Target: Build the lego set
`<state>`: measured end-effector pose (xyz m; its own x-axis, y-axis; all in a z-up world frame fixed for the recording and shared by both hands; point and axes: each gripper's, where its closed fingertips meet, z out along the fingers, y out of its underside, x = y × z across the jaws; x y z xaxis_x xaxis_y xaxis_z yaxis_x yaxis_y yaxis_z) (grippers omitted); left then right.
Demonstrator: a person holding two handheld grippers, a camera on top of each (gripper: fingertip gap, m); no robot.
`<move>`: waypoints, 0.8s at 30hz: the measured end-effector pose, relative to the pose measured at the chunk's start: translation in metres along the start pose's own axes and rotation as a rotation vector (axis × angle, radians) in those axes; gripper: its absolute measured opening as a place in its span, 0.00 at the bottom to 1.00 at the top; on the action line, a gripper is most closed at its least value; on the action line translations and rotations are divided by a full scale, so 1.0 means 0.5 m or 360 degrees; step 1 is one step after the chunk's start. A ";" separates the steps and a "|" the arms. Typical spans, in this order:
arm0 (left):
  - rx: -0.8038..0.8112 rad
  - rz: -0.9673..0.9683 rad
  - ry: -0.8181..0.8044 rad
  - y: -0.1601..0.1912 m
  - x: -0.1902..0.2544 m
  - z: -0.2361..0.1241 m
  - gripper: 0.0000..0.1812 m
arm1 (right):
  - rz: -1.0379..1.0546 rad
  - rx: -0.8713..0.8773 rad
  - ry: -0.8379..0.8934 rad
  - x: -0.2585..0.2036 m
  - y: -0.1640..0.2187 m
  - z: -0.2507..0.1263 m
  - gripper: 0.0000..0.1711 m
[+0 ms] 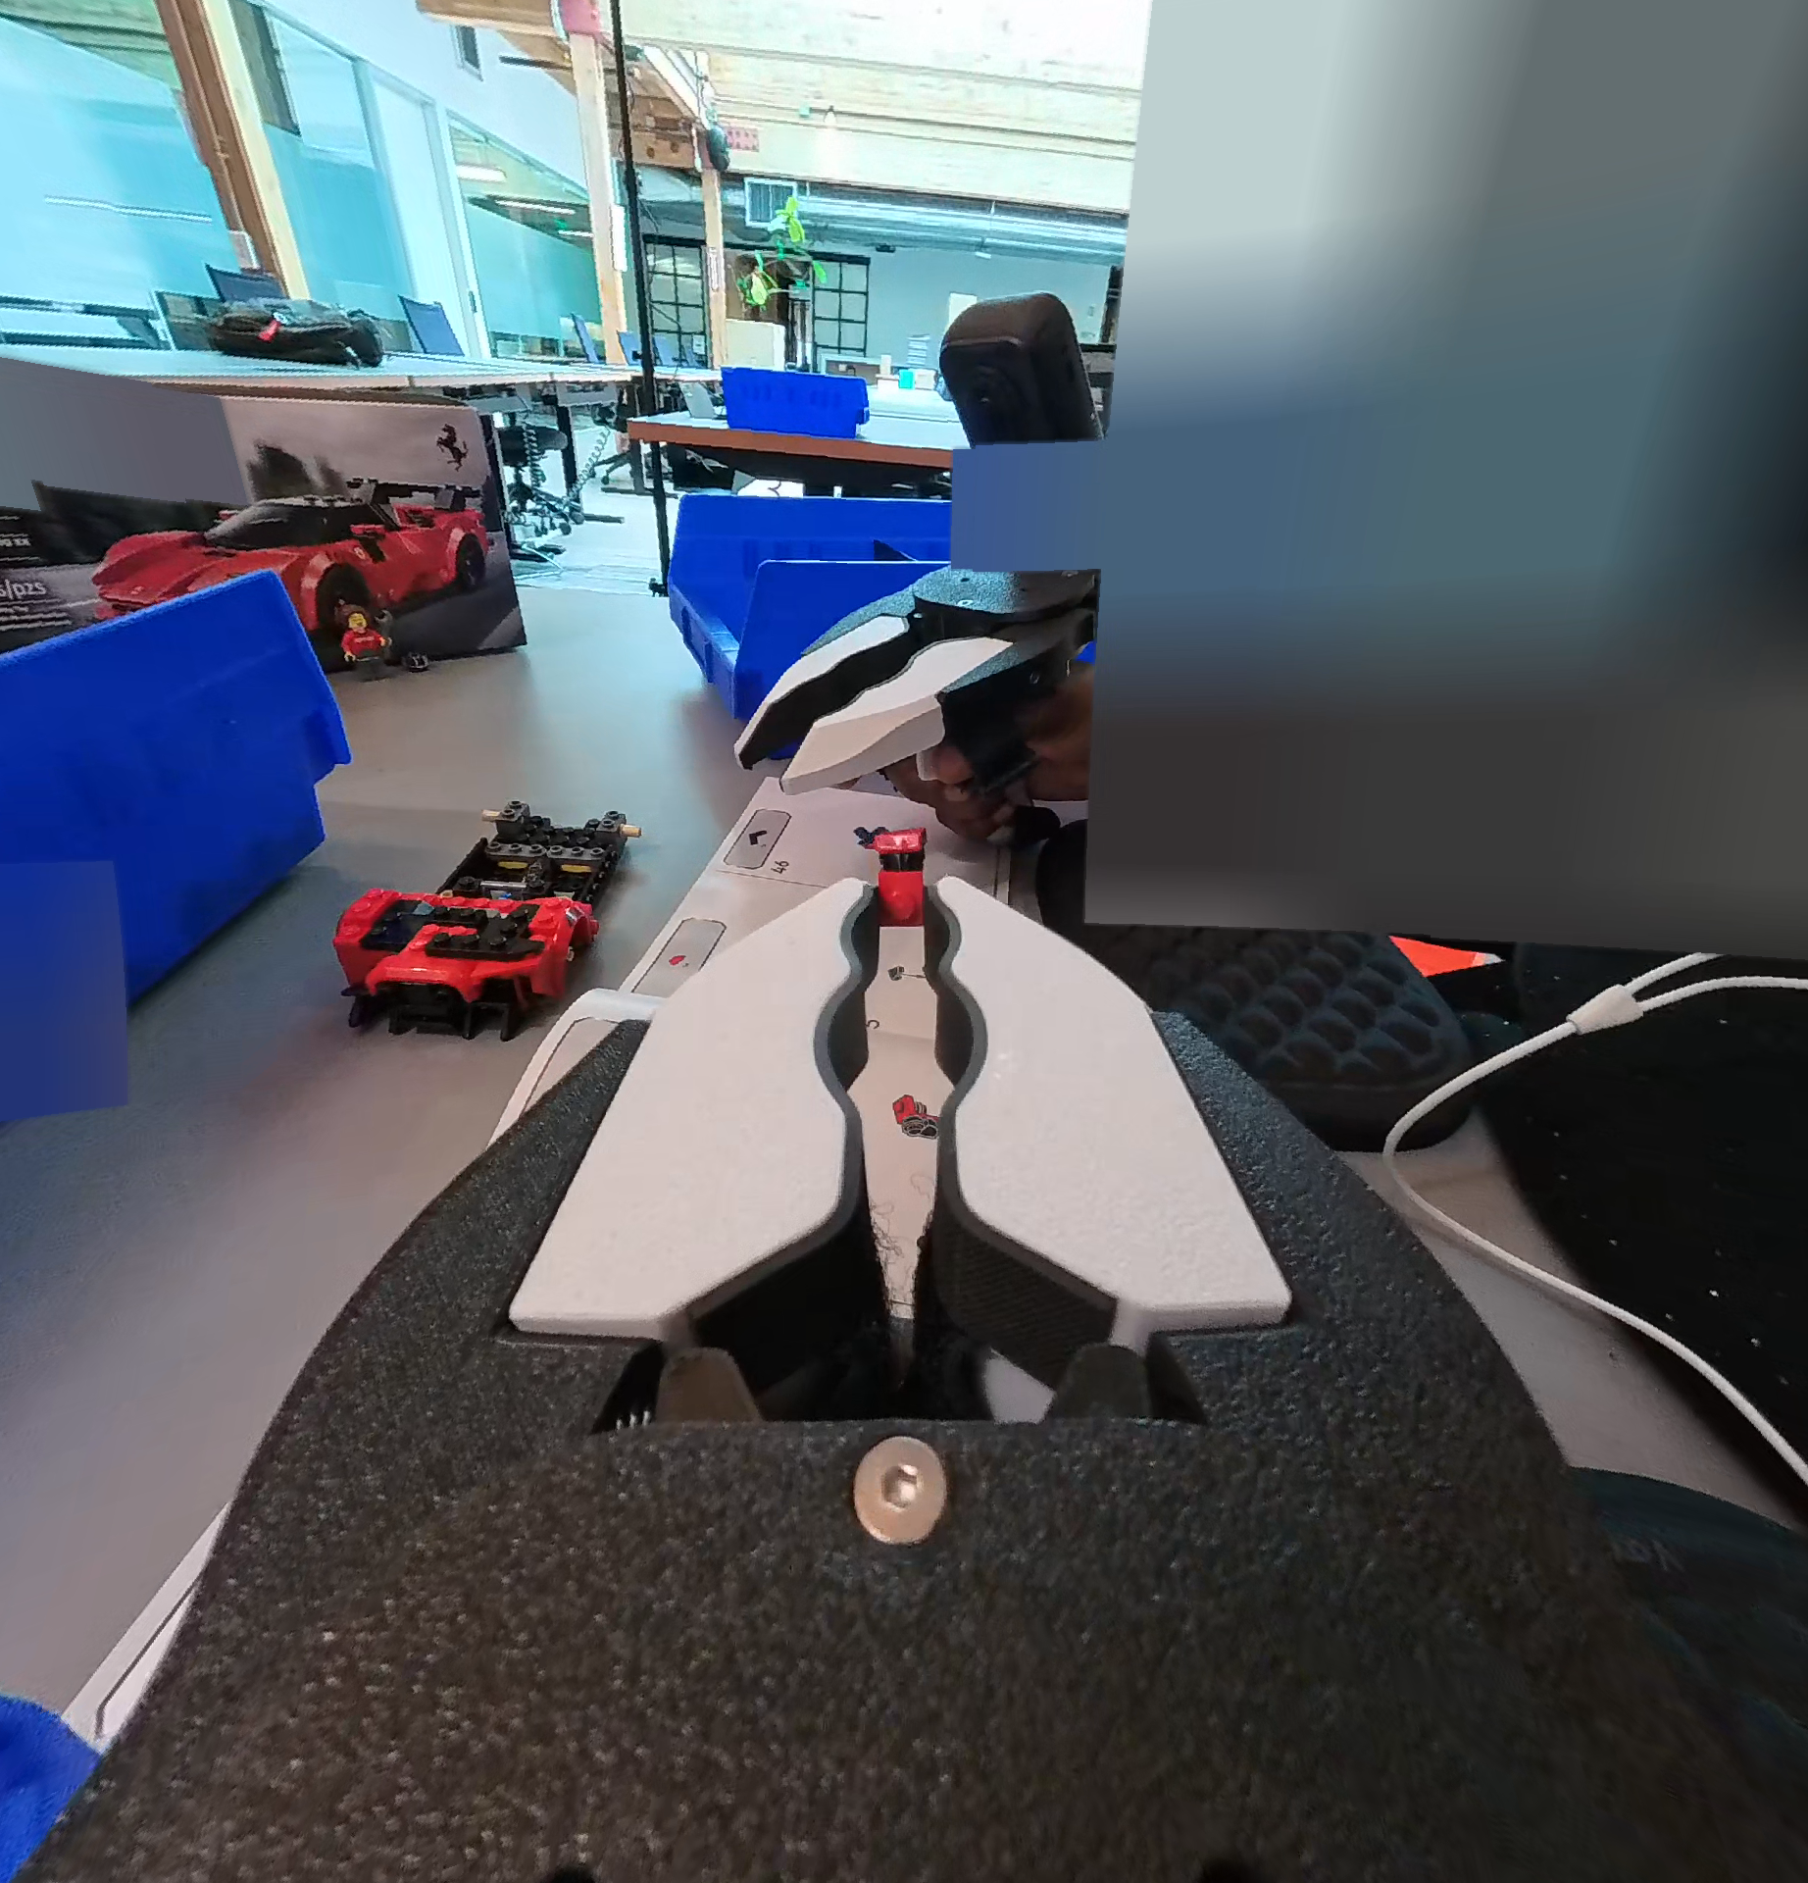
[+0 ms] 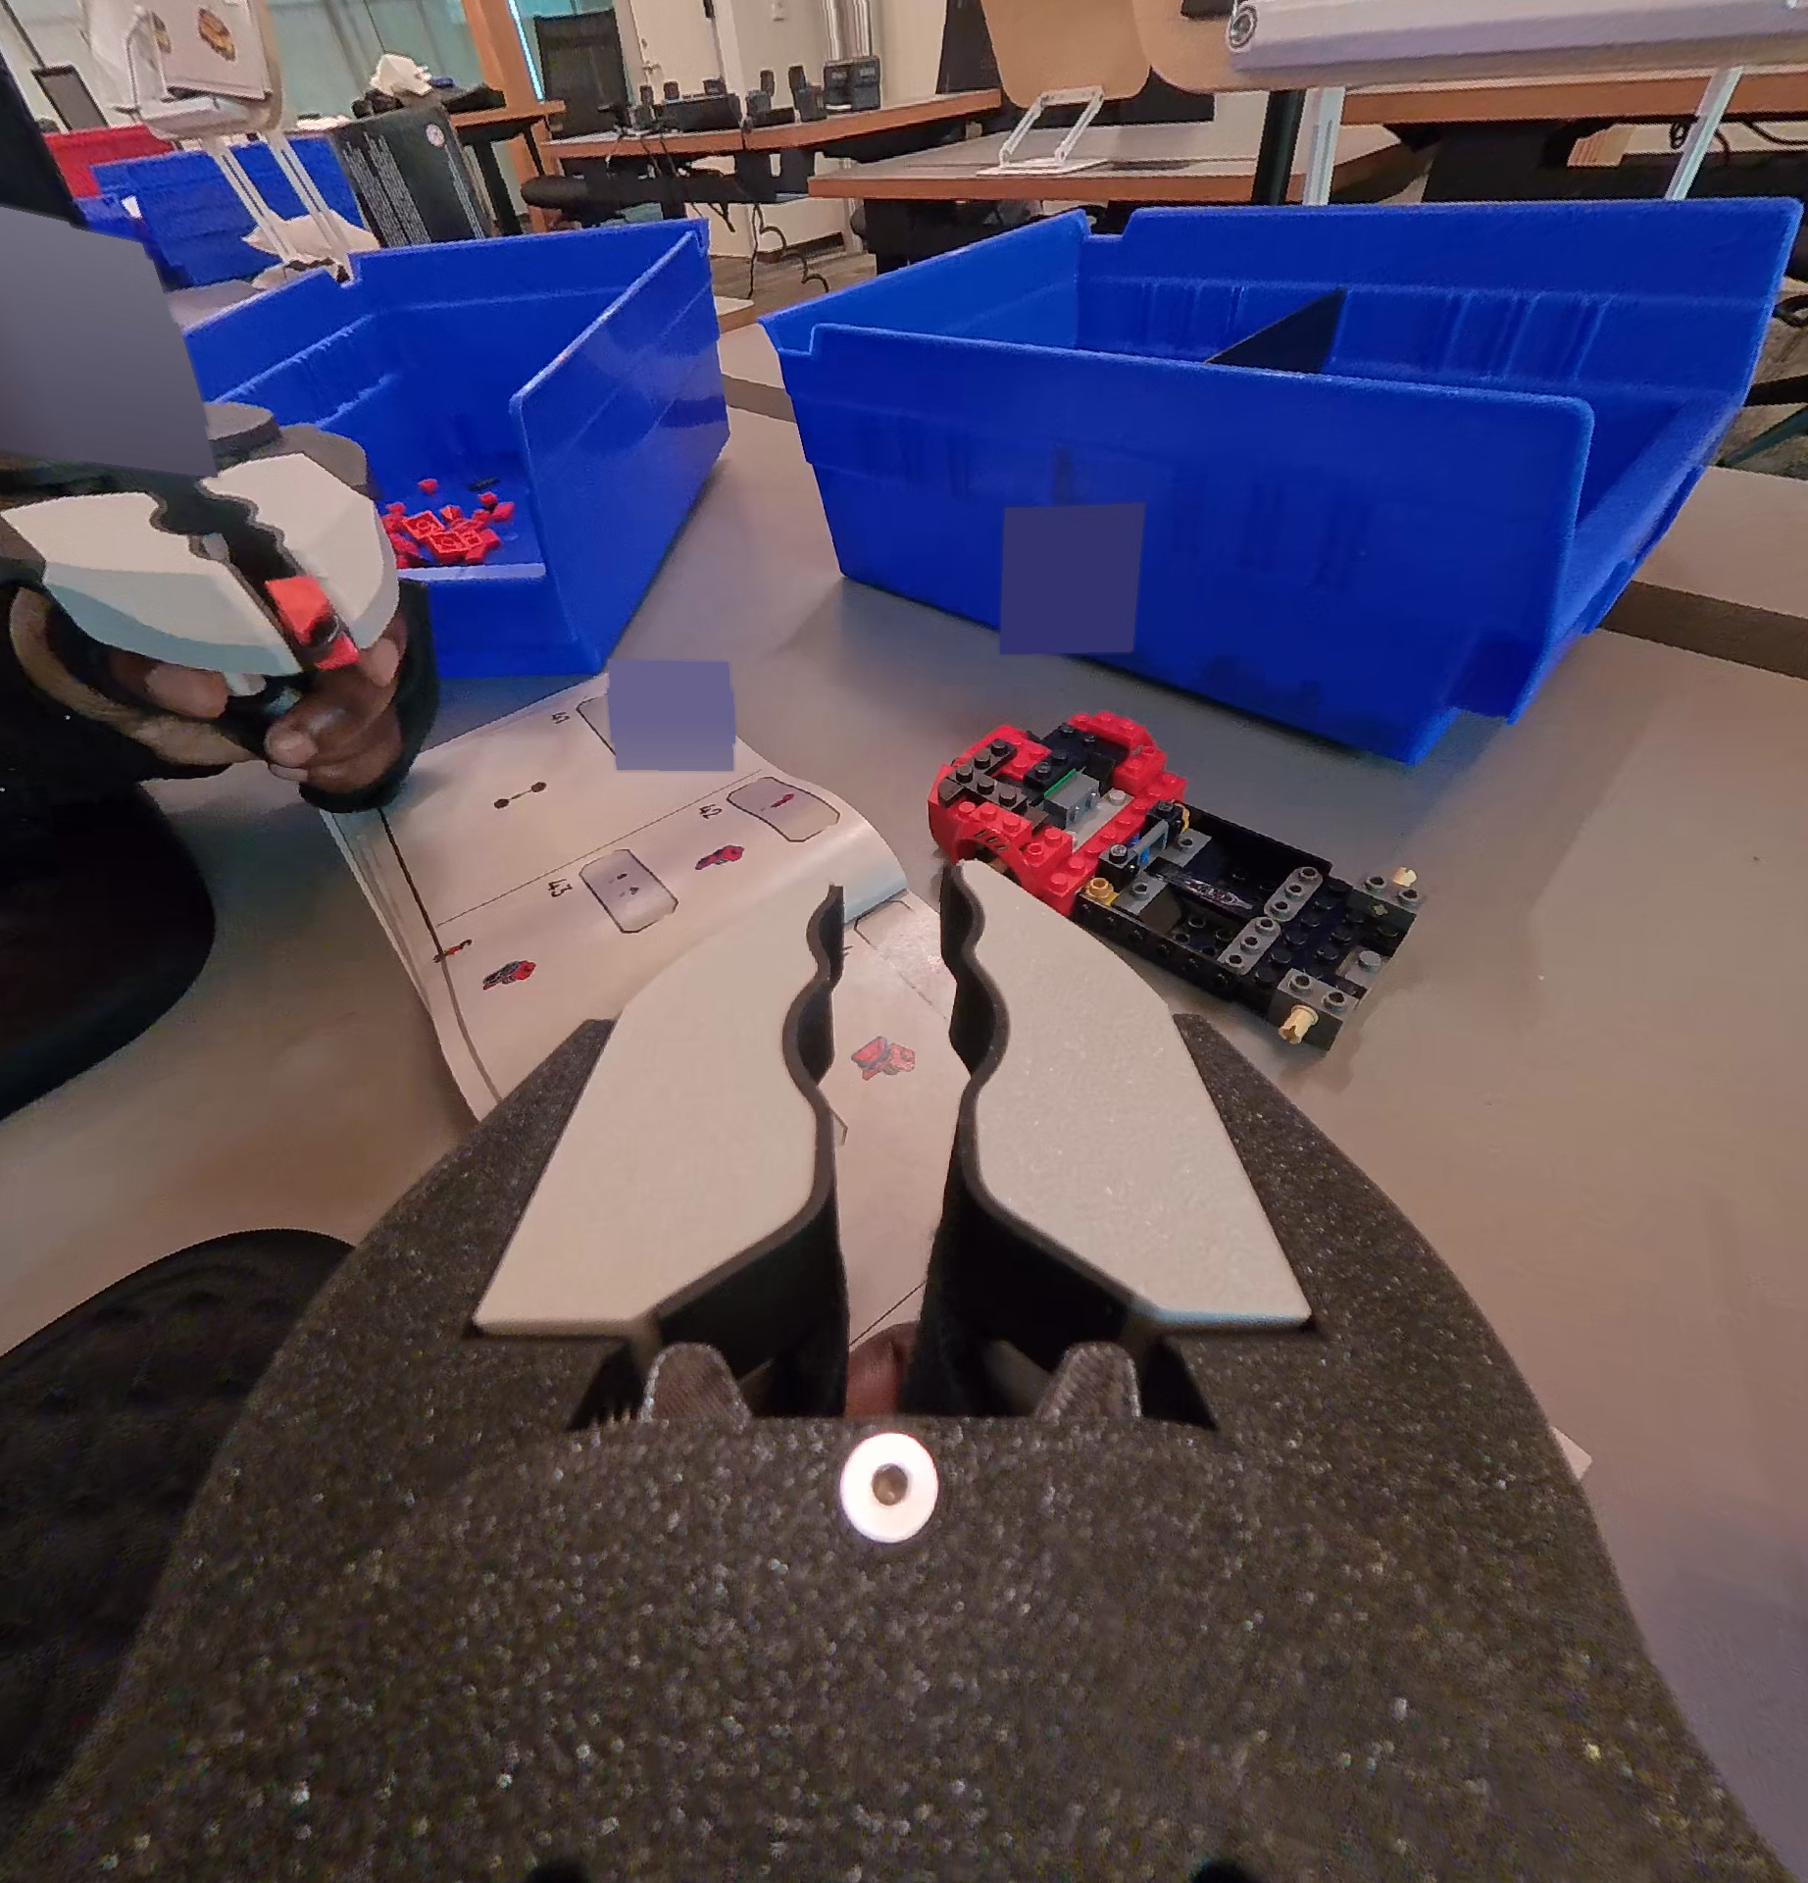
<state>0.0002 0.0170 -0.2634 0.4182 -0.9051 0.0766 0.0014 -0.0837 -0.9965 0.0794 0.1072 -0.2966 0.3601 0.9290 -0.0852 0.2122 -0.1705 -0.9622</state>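
Note:
My left gripper (image 1: 900, 902) is shut on a small red and black lego piece (image 1: 900, 866), held at its tips above the open instruction booklet (image 1: 778, 866). It also shows in the right wrist view (image 2: 319, 627), at far left with the red piece (image 2: 309, 611). My right gripper (image 2: 890, 902) is open and empty, low over the booklet (image 2: 594, 866). In the left wrist view it (image 1: 778, 759) hangs beyond the booklet. The partly built red and black car (image 2: 1165, 866) lies on the grey table, just right of my right fingertips. In the left wrist view the car (image 1: 472, 937) lies to the left.
A blue bin (image 2: 615, 428) holding several loose red pieces (image 2: 452, 530) stands at back left. A larger blue bin (image 2: 1287, 489) stands behind the car. The set's box (image 1: 370, 530) and a minifigure (image 1: 365, 647) stand behind another blue bin (image 1: 146, 764). A white cable (image 1: 1491, 1070) hangs at right. The gap from one gripper's tips to the other's is roughly 12 cm.

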 end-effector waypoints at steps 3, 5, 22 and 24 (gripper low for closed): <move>-0.0007 0.0003 0.0003 0.001 0.001 0.001 0.04 | 0.0000 -0.0002 0.0000 0.000 0.000 0.000 0.11; -0.0010 0.0008 0.0007 0.002 0.002 0.001 0.04 | -0.0002 -0.0006 -0.0001 0.000 0.001 0.000 0.11; -0.0029 0.0054 0.0023 0.005 0.008 0.004 0.04 | 0.0008 -0.0008 0.0012 0.002 0.001 0.001 0.13; -0.0033 0.0054 0.0023 0.005 0.008 0.004 0.04 | 0.0000 -0.0018 0.0009 0.001 0.003 0.002 0.13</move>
<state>0.0038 0.0138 -0.2659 0.4046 -0.9134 0.0434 -0.0316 -0.0614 -0.9976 0.0789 0.1077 -0.2983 0.3650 0.9272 -0.0835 0.2227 -0.1741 -0.9592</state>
